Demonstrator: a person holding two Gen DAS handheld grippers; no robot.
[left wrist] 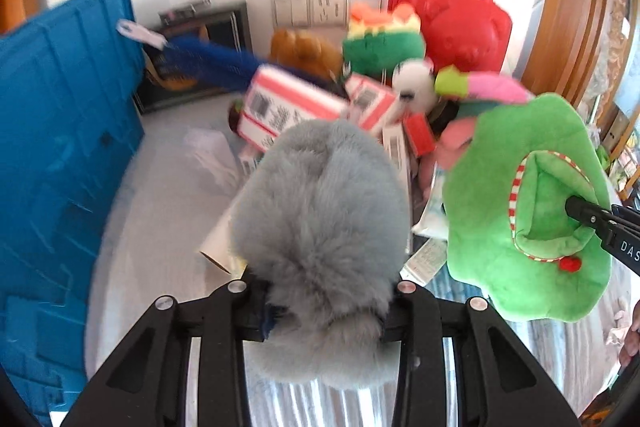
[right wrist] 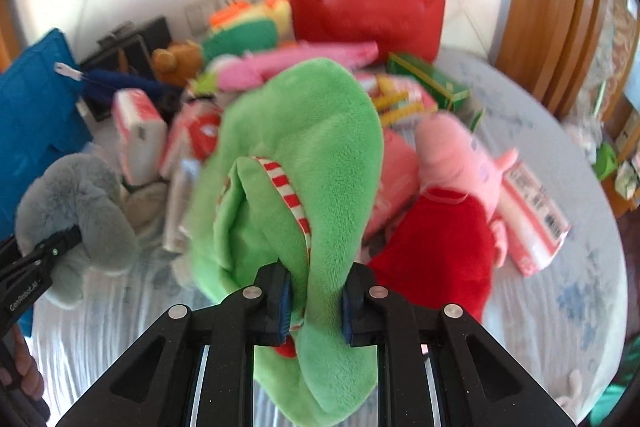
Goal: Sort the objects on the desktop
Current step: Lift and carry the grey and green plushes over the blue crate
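Grey plush [left wrist: 320, 227] clamped left, green plush [right wrist: 296, 187] right; blue crate [left wrist: 60, 147] beside

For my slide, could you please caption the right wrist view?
Right gripper shut on a green plush slipper, lifted above a pink pig plush and red bag.

We've got bare tablecloth [left wrist: 160, 211] left of the pile, hemmed by the blue crate [left wrist: 60, 147]. Boxes and plush toys [right wrist: 452, 187] clog the middle; the red bag [right wrist: 368, 11] blocks the back. Open cloth at near right [right wrist: 560, 287].
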